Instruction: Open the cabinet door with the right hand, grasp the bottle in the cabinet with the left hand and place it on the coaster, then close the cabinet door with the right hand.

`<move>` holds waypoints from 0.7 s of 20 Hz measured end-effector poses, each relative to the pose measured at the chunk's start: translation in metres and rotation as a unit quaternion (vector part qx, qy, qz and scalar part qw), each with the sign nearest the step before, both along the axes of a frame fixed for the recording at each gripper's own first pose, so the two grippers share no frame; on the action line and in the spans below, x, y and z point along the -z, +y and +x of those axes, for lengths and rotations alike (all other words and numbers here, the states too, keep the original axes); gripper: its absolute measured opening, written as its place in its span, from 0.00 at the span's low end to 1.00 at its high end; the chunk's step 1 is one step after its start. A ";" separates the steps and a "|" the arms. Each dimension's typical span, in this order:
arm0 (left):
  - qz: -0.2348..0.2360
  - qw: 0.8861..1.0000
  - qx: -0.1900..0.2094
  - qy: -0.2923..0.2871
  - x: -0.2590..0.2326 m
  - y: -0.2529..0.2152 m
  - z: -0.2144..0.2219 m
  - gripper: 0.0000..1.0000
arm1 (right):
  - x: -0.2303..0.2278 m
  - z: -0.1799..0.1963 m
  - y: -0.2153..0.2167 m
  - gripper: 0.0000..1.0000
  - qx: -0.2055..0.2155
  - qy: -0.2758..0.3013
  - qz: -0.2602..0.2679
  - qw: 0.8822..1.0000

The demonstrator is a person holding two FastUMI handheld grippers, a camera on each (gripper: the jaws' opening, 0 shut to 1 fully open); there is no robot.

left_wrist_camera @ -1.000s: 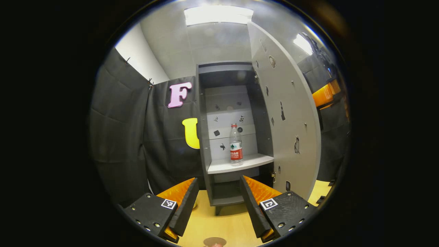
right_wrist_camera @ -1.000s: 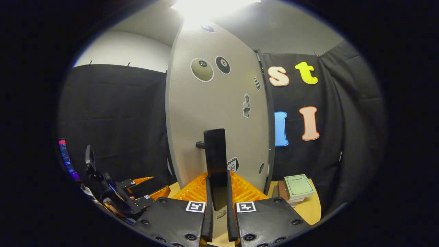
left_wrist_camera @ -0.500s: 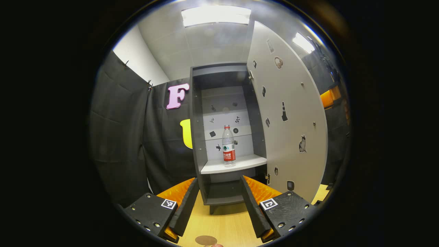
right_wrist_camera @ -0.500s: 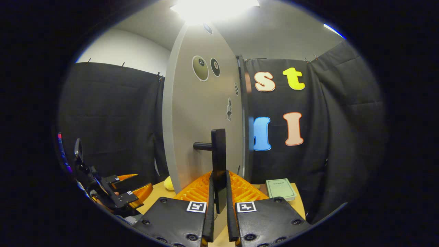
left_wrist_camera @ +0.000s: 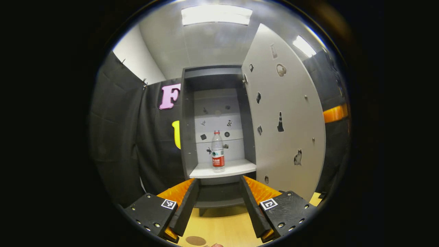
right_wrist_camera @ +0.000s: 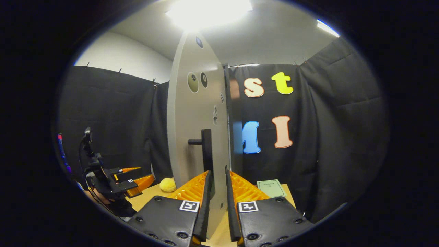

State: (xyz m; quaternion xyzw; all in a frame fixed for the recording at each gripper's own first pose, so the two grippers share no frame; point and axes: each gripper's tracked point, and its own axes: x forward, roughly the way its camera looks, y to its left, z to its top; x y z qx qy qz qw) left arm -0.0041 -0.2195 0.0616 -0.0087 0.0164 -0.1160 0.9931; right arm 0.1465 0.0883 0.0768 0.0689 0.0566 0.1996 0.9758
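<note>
one bottle (left_wrist_camera: pixel 217 151) on the cabinet (left_wrist_camera: pixel 219 120) shelf; left hand-held gripper (left_wrist_camera: pixel 217 206) spread, right hand-held gripper (right_wrist_camera: pixel 217 202) slightly parted around the handle (right_wrist_camera: pixel 206 151).

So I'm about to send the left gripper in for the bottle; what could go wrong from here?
The bottle stands upright and alone on the shelf, tall and narrow, so a finger nudge could topple it. The open left gripper must enter between the cabinet's side wall and the open door. If the right gripper slackens, the door might swing back.
</note>
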 end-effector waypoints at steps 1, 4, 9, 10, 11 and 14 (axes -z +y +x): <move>-0.003 1.000 0.003 0.001 -0.005 -0.002 0.008 0.72 | 0.002 0.001 -0.004 0.32 0.011 0.001 0.002 1.000; -0.001 1.000 0.010 0.000 -0.017 -0.004 0.035 0.70 | 0.006 0.001 -0.019 0.80 0.047 0.012 0.004 0.999; 0.011 1.000 0.018 -0.005 -0.031 -0.008 0.082 0.70 | 0.018 0.000 -0.046 0.98 0.107 0.028 -0.025 0.994; 0.013 1.000 0.020 -0.005 -0.033 -0.008 0.094 0.72 | 0.019 0.000 -0.050 0.98 0.115 0.031 -0.030 0.992; 0.014 1.000 0.023 -0.005 -0.036 -0.010 0.104 0.72 | 0.022 0.000 -0.053 0.98 0.122 0.034 -0.034 0.991; 0.019 0.999 0.033 -0.012 -0.048 -0.018 0.136 0.70 | 0.026 0.002 -0.061 0.98 0.144 0.042 -0.042 0.988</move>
